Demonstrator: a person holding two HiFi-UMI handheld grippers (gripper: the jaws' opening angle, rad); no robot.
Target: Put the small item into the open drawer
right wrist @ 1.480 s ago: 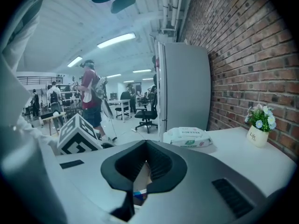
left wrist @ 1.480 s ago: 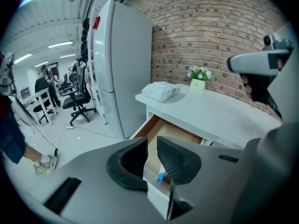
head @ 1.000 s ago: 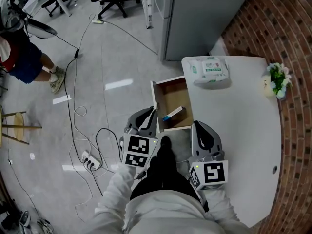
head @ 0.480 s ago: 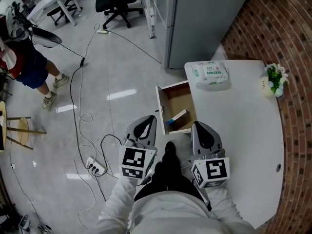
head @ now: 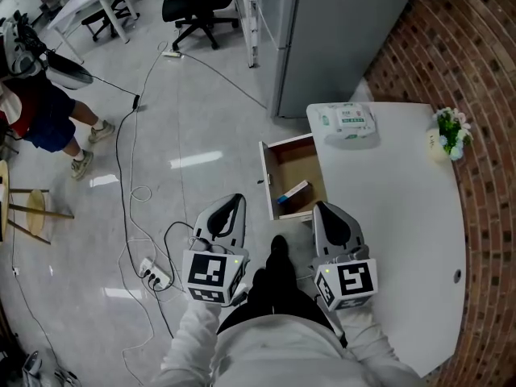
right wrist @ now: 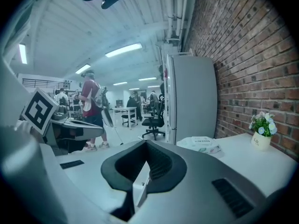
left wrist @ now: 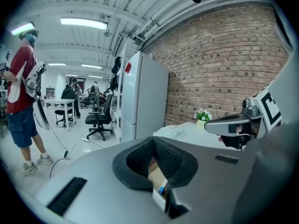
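Held L gripper at 7 o'clock of open drawer, jaws pressed together, nothing btwn; held R gripper at 5 o'clock of it, over table edge, jaws likewise together & empty; spotted small item lying inside drawer, toward its 6 o'clock end; noted wipes pack on table at 1 o'clock of drawer.

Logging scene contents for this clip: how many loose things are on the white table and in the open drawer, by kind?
Wipes pack: 1
Flower pot: 1
Small item in drawer: 1
Total: 3
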